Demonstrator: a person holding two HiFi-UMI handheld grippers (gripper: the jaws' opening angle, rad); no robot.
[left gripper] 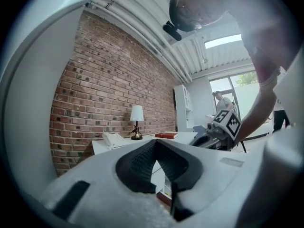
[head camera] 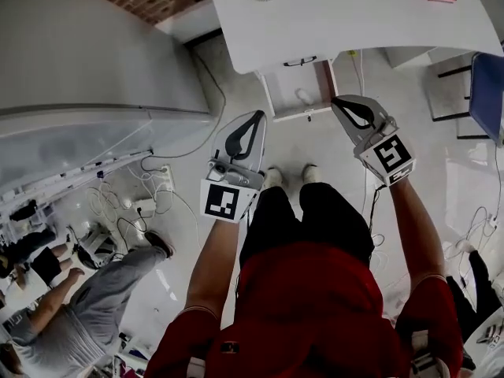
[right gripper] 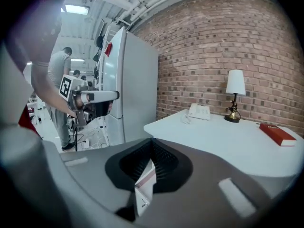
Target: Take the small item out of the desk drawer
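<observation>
**Both grippers shut, item in the open drawer**

A white desk (head camera: 354, 22) stands against the brick wall. Its drawer (head camera: 285, 85) is pulled out toward the person. The left gripper (head camera: 261, 115) hangs just in front of the drawer's near left corner, jaws pressed together with nothing between them. The right gripper (head camera: 337, 101) is beside the drawer's right side, and its jaws are also closed and empty. The small pale item (head camera: 303, 95) lies inside the drawer, and neither gripper touches it.
</observation>
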